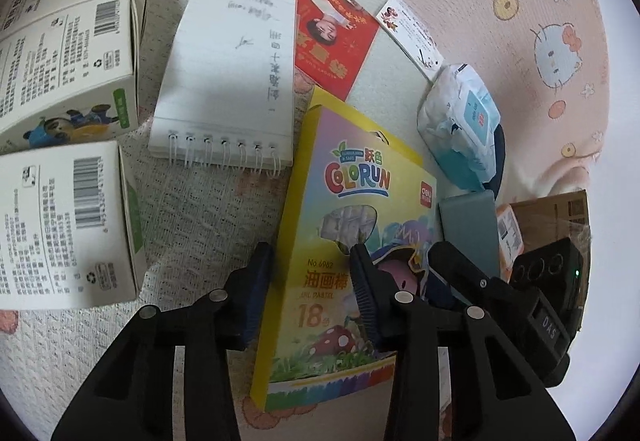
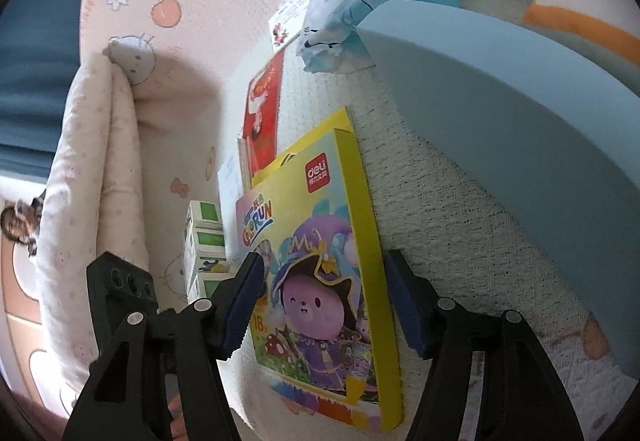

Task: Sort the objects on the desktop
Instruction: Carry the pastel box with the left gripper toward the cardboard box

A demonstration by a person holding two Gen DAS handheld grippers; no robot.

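Both grippers, left (image 1: 310, 283) and right (image 2: 324, 305), straddle the crayon box (image 1: 344, 241) with jaws apart, gripping nothing; most items look unsorted.

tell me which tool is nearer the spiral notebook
Left. The left tool straddles the pastel box's edge just below the spiral notebook. The right tool straddles the box's far side.
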